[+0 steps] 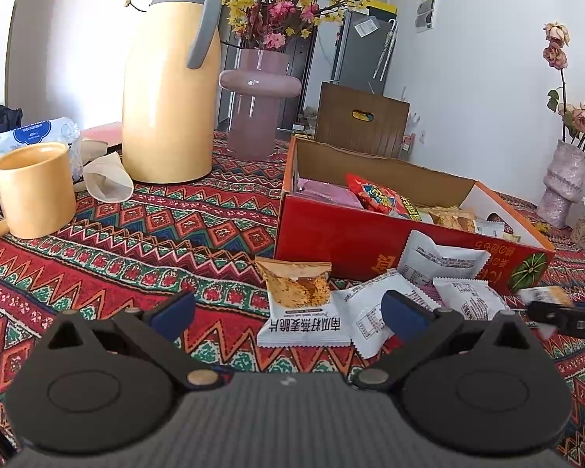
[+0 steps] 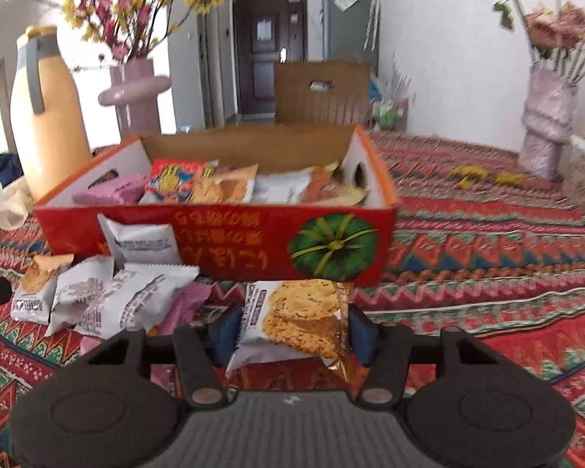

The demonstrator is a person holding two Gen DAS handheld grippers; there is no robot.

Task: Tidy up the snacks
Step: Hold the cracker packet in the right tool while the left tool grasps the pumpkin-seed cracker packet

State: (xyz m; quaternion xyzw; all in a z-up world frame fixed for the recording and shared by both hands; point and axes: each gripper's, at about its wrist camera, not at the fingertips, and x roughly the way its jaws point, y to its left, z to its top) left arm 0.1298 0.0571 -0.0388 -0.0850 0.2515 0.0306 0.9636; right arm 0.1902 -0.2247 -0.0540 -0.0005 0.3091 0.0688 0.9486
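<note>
A red cardboard box (image 1: 347, 241) with snack packets inside stands on the patterned cloth; it also shows in the right wrist view (image 2: 230, 234). Loose white snack packets (image 1: 370, 312) lie in a pile in front of it, with an oat-crisp packet (image 1: 298, 304) nearest. My left gripper (image 1: 288, 314) is open, low over the cloth, with that packet between its fingers' line. My right gripper (image 2: 292, 329) is shut on an oat-crisp packet (image 2: 296, 323), held above the cloth just in front of the box. The pile (image 2: 109, 296) lies to its left.
A yellow thermos jug (image 1: 167, 89), a yellow mug (image 1: 31, 191), a pink vase (image 1: 257, 101) with flowers and a tissue pack (image 1: 39, 136) stand at the left. Another vase (image 1: 561, 183) stands far right. A wooden chair back (image 1: 360, 121) rises behind the box.
</note>
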